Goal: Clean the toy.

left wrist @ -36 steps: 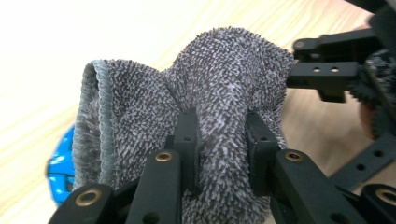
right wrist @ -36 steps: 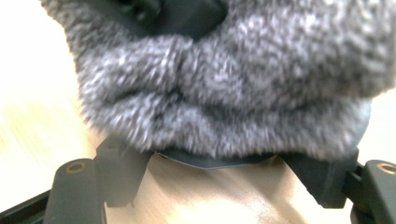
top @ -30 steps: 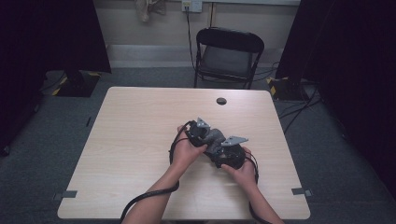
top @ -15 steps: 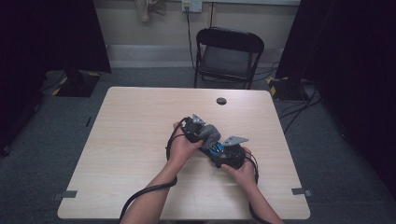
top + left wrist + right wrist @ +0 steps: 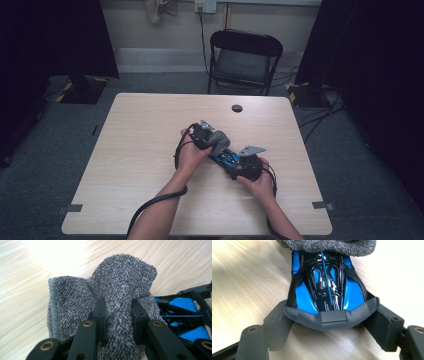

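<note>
Wiping is the step in hand: the left tool is clamped on a bunched grey terry cloth, pressed over one end of a glossy blue-and-black toy car body. The right tool grips that shell by its black spoiler end, steadying it just above the pale wooden counter, near the middle. Next, I'd judge, the cloth needs dragging along the shiny shell while the right grip holds firm.
</note>
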### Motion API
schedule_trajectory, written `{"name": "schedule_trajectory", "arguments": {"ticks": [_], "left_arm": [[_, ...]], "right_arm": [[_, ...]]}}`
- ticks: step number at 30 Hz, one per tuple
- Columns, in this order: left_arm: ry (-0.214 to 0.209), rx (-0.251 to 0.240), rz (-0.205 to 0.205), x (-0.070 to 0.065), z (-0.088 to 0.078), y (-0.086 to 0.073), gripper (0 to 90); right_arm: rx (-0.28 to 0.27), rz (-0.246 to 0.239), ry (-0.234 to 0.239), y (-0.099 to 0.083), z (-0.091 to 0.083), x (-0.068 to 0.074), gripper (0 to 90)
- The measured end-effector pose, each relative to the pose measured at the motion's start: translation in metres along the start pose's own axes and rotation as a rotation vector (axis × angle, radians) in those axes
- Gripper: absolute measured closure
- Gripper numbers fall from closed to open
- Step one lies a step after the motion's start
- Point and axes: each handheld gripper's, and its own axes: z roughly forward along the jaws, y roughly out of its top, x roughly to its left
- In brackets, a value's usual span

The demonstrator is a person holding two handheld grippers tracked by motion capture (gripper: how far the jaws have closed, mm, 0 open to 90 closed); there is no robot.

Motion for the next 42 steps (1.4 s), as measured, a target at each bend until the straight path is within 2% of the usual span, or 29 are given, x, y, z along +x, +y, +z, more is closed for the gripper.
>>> {"name": "schedule_trajectory", "arguments": {"ticks": [2,10,14,18,23,28,31,35,39,42], "left_arm": [[0.001,-0.008,-0.016,0.002,0.001,-0.001,71.3],[0.034,-0.004,-0.021,0.011,0.003,-0.003,71.3],[0.043,-0.009,-0.046,0.015,0.004,-0.005,71.2],[0.048,-0.008,-0.041,0.017,0.005,-0.005,71.3],[0.062,-0.008,-0.053,0.021,0.006,-0.005,71.2],[0.088,-0.007,-0.028,0.025,0.007,-0.005,71.3],[0.091,-0.013,-0.048,0.028,0.008,-0.006,71.2],[0.116,-0.002,-0.046,0.032,0.006,-0.009,71.2],[0.133,0.006,-0.069,0.038,0.005,-0.013,71.3],[0.149,0.028,-0.062,0.043,0.003,-0.015,71.3]], "right_arm": [[0.000,0.000,0.000,0.000,0.000,0.000,26.3],[0.000,0.000,0.000,0.000,0.000,0.000,26.3],[0.000,0.000,0.000,0.000,0.000,0.000,26.2],[0.000,0.000,0.000,0.000,0.000,0.000,26.3],[0.000,0.001,-0.001,0.000,0.000,0.000,26.3],[0.000,0.001,-0.001,0.000,0.000,0.000,26.3],[0.000,0.001,-0.001,0.000,0.000,0.000,26.3],[0.000,0.001,-0.001,0.000,0.000,0.000,26.3],[0.000,0.002,-0.001,0.000,0.000,0.000,26.3],[0.000,0.003,-0.001,0.000,0.000,0.000,26.3]]}}
